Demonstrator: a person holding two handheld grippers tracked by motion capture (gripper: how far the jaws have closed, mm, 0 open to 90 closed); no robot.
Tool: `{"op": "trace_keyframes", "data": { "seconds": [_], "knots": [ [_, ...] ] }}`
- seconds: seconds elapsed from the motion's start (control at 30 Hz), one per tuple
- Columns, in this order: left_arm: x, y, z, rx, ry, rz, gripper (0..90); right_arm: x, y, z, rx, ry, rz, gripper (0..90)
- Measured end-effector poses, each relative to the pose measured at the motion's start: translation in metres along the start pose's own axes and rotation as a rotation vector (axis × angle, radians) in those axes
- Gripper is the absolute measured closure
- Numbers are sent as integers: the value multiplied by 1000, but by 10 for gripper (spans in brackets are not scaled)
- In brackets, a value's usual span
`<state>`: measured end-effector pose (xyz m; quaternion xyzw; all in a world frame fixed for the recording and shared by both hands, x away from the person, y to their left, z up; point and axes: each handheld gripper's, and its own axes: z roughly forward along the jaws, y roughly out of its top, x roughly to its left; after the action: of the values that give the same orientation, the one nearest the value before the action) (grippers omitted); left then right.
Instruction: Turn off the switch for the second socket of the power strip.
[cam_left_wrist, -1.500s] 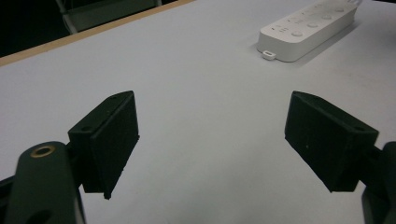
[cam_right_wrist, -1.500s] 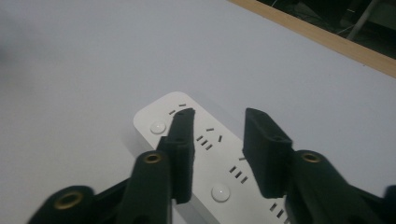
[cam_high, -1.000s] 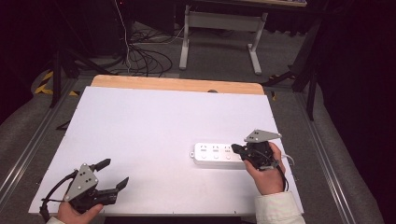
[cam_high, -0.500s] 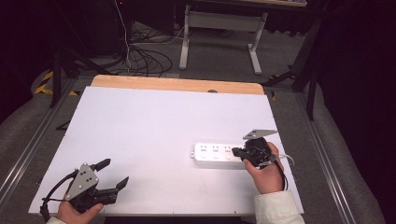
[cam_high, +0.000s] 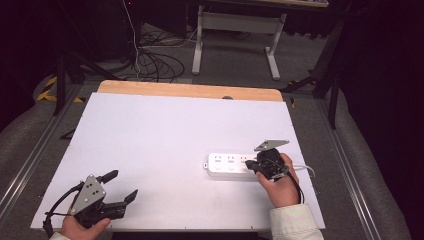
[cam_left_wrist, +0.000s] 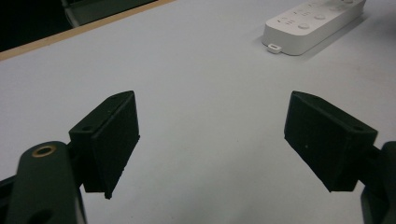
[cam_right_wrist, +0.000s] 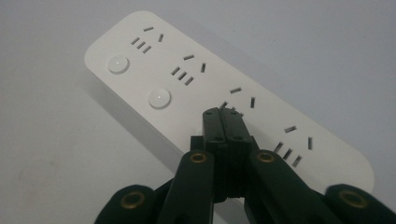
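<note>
White table top (cam_high: 165, 145) w/ a wooden strip along its far edge is filling the high view; dark floor, cables and a desk frame are sitting behind it at 12 o'clock. No brand or writing is readable anywhere. A white power strip (cam_high: 231, 164) is lying flat towards 4 o'clock on the table, long side running left-right. The right gripper (cam_high: 260, 166) is resting over the strip's right end, right hand (cam_high: 281, 186) coming in from 5 o'clock, wrist tilted down. The left gripper (cam_high: 122, 186) is sitting near the table's 7 o'clock corner, well apart from the strip, left hand (cam_high: 80, 227) under it, jaws spread wide w/ nothing between.

Left gripper view: jaws are standing wide apart over bare table; the strip (cam_left_wrist: 314, 23) is lying at 1 o'clock, far off.

Right gripper view: jaws are pressed together, tips (cam_right_wrist: 226, 112) pointing down onto the strip (cam_right_wrist: 196, 88) beside the third socket group, holding nothing. Round buttons and socket slots are showing, unlabelled; whether the tips are touching the surface can't be told.
</note>
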<state>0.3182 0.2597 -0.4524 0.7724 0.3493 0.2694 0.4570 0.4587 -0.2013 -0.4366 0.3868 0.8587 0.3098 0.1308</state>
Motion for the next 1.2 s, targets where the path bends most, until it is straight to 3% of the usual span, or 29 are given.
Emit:
{"op": "trace_keyframes", "data": {
  "seconds": [0.47, 1.2],
  "knots": [
    [-1, 0, 0, 0, -5, 8, 184, 8, 2, 10, 20, -5, -36, 900],
    [0, 0, 0, -2, -7, 8, 184, 10, 2, 12, 16, -26, -40, 900]
  ]
}}
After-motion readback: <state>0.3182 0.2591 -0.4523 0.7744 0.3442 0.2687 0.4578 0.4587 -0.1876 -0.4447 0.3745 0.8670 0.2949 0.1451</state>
